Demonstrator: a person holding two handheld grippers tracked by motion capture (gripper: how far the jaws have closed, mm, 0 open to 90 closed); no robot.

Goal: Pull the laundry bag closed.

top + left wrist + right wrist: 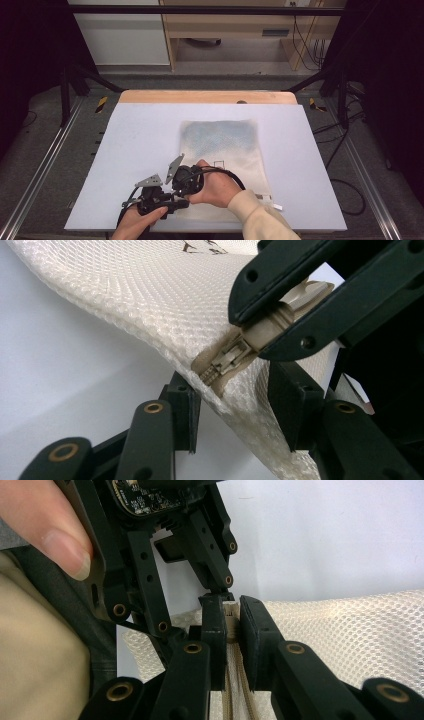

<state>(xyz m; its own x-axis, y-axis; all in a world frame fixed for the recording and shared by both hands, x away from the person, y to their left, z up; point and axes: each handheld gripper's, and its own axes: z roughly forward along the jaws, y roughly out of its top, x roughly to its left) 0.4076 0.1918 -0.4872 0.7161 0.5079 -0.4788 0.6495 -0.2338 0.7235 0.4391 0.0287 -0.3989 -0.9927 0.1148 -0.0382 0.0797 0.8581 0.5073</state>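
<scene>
I take the mesh laundry bag [225,155] as my landmark. It lies flat on the pale table mat [130,150], a little right of the mat's middle, its long side running from the near edge towards the far one. Bare mat lies on both sides of the bag, more to its left, and a band beyond its far edge runs up to the wooden table rim [207,96]. At the bag's near left corner both hands crowd together, with little mat between them and the table's near edge.

Right gripper [231,625]: jaws narrow, clamped on the zipper pull [227,359] at the bag's corner; in the right gripper view the zipper tape [233,685] runs down between the two pads.

Left gripper [230,405]: at the same corner, jaws about half apart, the mesh edge lying between them. The right-hand pad looks against the mesh. I cannot tell whether the left-hand pad touches.
</scene>
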